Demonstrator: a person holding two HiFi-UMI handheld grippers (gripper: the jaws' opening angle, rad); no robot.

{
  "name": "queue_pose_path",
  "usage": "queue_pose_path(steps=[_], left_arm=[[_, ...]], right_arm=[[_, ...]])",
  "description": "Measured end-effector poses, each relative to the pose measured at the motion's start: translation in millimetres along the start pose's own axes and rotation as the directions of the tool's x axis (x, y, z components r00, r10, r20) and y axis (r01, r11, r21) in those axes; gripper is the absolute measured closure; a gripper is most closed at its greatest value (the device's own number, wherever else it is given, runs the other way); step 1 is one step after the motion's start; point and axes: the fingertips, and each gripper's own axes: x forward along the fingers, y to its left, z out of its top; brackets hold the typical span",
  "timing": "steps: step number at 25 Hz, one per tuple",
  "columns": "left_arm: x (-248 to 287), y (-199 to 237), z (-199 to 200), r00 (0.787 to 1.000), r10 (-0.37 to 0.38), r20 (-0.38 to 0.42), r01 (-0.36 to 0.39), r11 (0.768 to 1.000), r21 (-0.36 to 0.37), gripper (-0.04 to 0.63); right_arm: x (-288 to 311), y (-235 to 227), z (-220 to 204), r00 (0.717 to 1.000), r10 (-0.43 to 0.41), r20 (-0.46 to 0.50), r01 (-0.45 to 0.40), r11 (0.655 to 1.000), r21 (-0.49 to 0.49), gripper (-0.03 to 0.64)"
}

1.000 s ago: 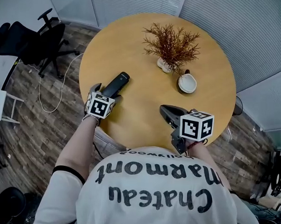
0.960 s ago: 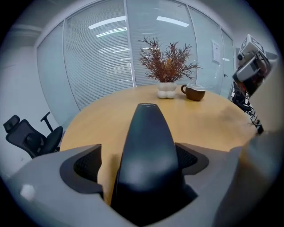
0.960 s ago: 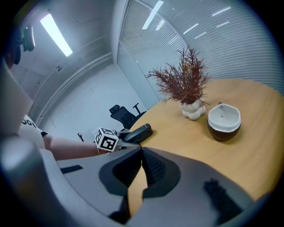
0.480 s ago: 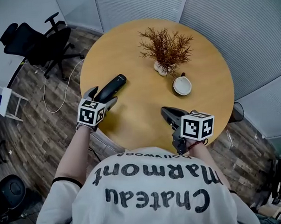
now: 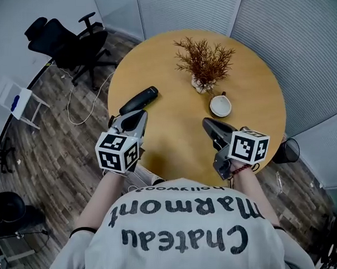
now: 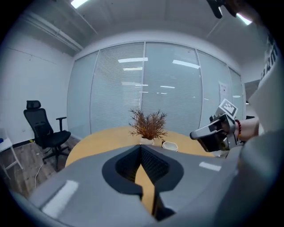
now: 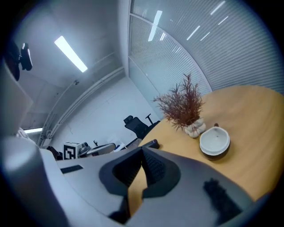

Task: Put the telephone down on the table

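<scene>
The black telephone (image 5: 139, 100) lies flat on the left part of the round wooden table (image 5: 254, 90), with nothing touching it. My left gripper (image 5: 137, 120) hovers just behind its near end, apart from it, with jaws shut and empty. In the left gripper view its jaws (image 6: 141, 148) meet with only tabletop beyond them. My right gripper (image 5: 209, 126) is held over the table's near right part, shut and empty. The right gripper view shows its jaws (image 7: 142, 150) closed, with the telephone (image 7: 150, 143) lying beyond their tip.
A dried plant in a small white pot (image 5: 205, 60) stands at the table's middle back, a white cup (image 5: 220, 105) just in front of it. A black office chair (image 5: 66, 40) and a cable (image 5: 83, 108) are on the wood floor at left.
The left gripper has drawn back from the telephone's near end toward the person and its jaws have closed. The telephone stays lying on the table. The right gripper has barely moved.
</scene>
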Motion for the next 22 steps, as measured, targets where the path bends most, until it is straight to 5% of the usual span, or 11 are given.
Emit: queue_pose_path(steps=[5, 22], left_arm=[[-28.6, -49.7, -10.1, 1.0, -0.013, -0.012, 0.012, 0.999, -0.052, 0.586], [-89.3, -151.4, -57.1, 0.998, 0.068, 0.009, -0.067, 0.994, -0.088, 0.586]], right_arm=[[-29.5, 8.1, -2.1, 1.0, 0.023, 0.015, -0.022, 0.995, -0.099, 0.601], [-115.2, 11.7, -78.0, 0.991, 0.095, -0.098, -0.107, 0.986, -0.126, 0.601]])
